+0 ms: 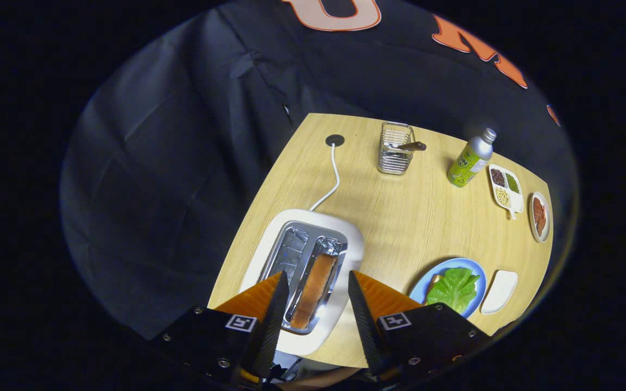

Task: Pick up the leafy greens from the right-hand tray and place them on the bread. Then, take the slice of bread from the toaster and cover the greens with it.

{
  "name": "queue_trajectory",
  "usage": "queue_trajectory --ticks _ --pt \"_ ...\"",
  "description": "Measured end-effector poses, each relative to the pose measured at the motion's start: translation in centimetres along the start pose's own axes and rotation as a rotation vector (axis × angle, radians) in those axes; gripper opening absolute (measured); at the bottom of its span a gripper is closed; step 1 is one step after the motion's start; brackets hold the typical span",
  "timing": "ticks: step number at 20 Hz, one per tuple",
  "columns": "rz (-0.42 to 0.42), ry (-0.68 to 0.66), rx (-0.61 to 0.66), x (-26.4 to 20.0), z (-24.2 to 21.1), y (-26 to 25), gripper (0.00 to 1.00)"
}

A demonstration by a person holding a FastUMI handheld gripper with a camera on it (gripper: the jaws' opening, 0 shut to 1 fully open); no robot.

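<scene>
1. Gripper view: my gripper hangs above the toaster, fingers spread wide, holding nothing.
2. Toaster's right slot holds the bread slice.
3. Right of the toaster, the blue plate carries leafy greens over bread.

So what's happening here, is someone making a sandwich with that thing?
Pretty much. A person is holding a two-finger gripper above a white toaster, fingers open and empty, lined up either side of the toasted bread slice standing in one slot. The leafy greens already lie on bread on the blue plate beside the toaster, and the small white tray next to it looks bare. So the greens step looks done, and the slice in the toaster is likely next.
</scene>
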State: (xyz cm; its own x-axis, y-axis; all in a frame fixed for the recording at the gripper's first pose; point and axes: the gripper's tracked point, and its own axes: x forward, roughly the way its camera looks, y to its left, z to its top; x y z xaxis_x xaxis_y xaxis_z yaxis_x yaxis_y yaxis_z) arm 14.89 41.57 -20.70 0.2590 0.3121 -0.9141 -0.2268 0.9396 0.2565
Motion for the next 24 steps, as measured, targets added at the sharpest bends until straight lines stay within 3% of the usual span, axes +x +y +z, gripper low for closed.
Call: queue_trajectory --ticks 6,12,24 --pt "0.019 0.061 0.019 1.2 -1.6 1.2 0.41" --pt "0.026 0.066 0.063 2.3 -1.6 1.6 0.22" --pt "0.158 -0.068 0.189 -3.1 0.2 -0.5 0.13"
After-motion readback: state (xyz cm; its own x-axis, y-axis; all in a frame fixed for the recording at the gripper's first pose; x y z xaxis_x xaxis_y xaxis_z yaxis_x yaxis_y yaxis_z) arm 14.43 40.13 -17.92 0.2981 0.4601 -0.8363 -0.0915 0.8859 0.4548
